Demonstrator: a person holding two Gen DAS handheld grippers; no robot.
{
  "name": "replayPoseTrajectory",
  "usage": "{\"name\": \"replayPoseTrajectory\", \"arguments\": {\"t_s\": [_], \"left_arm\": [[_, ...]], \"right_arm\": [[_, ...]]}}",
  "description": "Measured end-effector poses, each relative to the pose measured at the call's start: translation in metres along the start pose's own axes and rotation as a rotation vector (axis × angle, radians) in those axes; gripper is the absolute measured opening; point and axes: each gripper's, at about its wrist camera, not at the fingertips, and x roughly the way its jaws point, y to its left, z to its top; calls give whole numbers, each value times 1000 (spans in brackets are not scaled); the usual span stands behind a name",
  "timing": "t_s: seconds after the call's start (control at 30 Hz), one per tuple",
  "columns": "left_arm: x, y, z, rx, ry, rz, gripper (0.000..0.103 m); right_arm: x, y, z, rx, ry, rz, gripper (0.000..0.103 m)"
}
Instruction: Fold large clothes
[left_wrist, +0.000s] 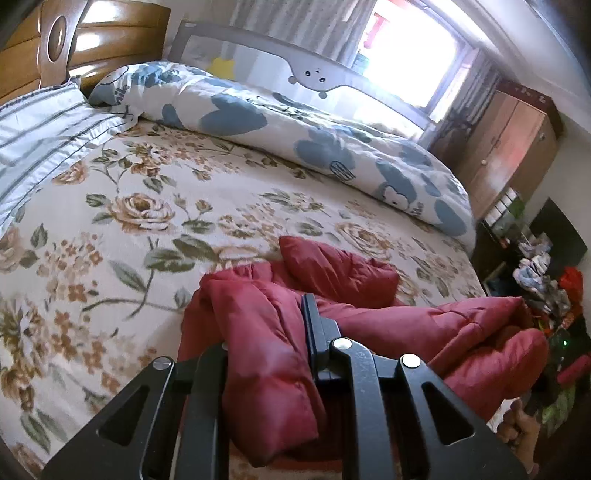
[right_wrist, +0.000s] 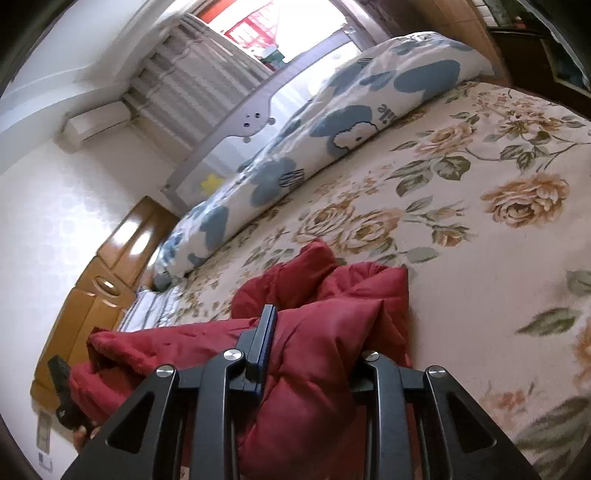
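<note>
Open bedspread (left_wrist: 147, 206) before rolled duvet (left_wrist: 295, 125)

We are in a home bedroom — a wide bed under a cream sheet printed with tan roses (left_wrist: 155, 206), a glossy carved wooden headboard (left_wrist: 85, 40), a striped grey-white pillow (left_wrist: 40, 125), a rolled white duvet with blue flowers (left_wrist: 280, 125). A grey mesh bed rail (left_wrist: 280, 70) runs beside a curtained bright window (left_wrist: 406, 55) — wooden wardrobe (left_wrist: 506, 140) and white wall-mounted air conditioner (right_wrist: 99, 123) nearby.
</note>
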Motion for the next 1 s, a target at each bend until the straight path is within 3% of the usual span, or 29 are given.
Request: {"name": "replayPoseTrajectory", "arguments": {"t_s": [0.33,0.63,0.87,1.0], "left_arm": [[94,4,28,-14,87,112,15],[174,12,24,6,175,231,18],[206,19,20,-6,205,239,19],[204,25,18,-33,193,215,19]], "right_arm": [[83,-21,25,43,22,-107,26],[143,-35,26,17,50,-199,31],[175,-51,18,12,51,-233,33],[181,-56,17,29,50,-233,33]]}}
